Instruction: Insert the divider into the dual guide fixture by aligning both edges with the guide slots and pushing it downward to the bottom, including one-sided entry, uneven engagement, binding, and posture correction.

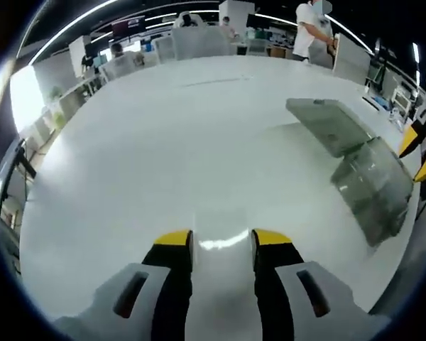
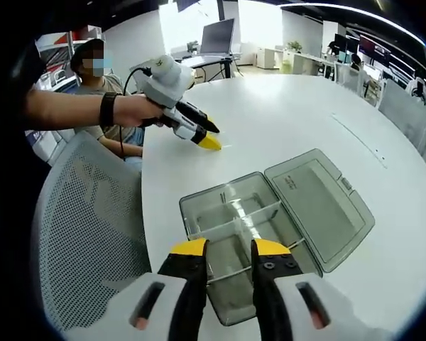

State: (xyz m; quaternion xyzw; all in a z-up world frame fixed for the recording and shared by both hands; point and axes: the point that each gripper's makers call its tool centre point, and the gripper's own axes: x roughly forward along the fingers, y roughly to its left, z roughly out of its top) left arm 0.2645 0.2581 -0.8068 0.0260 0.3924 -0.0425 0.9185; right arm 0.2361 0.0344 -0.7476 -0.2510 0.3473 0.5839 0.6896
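Observation:
A clear plastic box [image 2: 224, 291], the guide fixture, lies on the white table [image 2: 291, 121] with its hinged lid [image 2: 319, 206] folded open to the right. A clear divider [image 2: 231, 219] stands across the inside of the box, with a short cross piece beside it. My right gripper [image 2: 230, 249] hovers just over the box's near compartment, jaws open with nothing between them. A hand holds my left gripper [image 2: 211, 143] over bare table beyond the box. In the left gripper view, my left gripper [image 1: 222, 240] is open and the box [image 1: 373, 181] and lid [image 1: 326, 124] sit far right.
A grey mesh chair back [image 2: 85, 227] stands against the table's left edge. A person in a dark shirt [image 2: 99, 85] sits behind it. Screens and desks [image 2: 219, 35] line the far side. Another person [image 1: 312, 32] stands beyond the table's far end.

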